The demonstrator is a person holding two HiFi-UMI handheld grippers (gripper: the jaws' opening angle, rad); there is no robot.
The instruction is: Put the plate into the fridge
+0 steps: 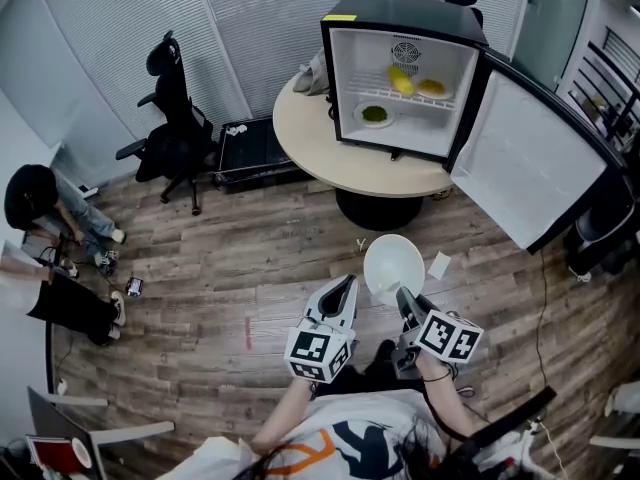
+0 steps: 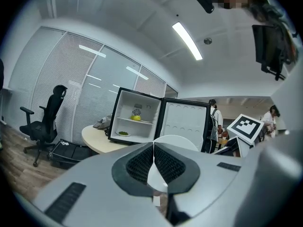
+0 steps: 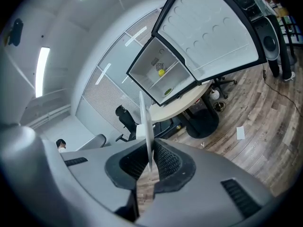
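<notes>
My right gripper (image 1: 403, 295) is shut on the near rim of a white plate (image 1: 393, 263), held low over the wood floor in front of the table. In the right gripper view the plate (image 3: 142, 113) stands edge-on, pinched between the jaws of the right gripper (image 3: 149, 149). Just left of the plate, my left gripper (image 1: 348, 282) is shut with nothing in it; its jaws meet in the left gripper view (image 2: 153, 145), with the plate (image 2: 174, 141) behind them. The small black fridge (image 1: 400, 73) stands on the round table with its door (image 1: 525, 163) swung wide to the right.
Inside the fridge, yellow items (image 1: 401, 80) lie on the shelf and a dish of green food (image 1: 374, 114) sits below. The round beige table (image 1: 330, 158) has a black pedestal. A black office chair (image 1: 172, 118), a black case (image 1: 250, 148) and a seated person (image 1: 45, 208) are to the left. Paper scraps (image 1: 439, 265) lie on the floor.
</notes>
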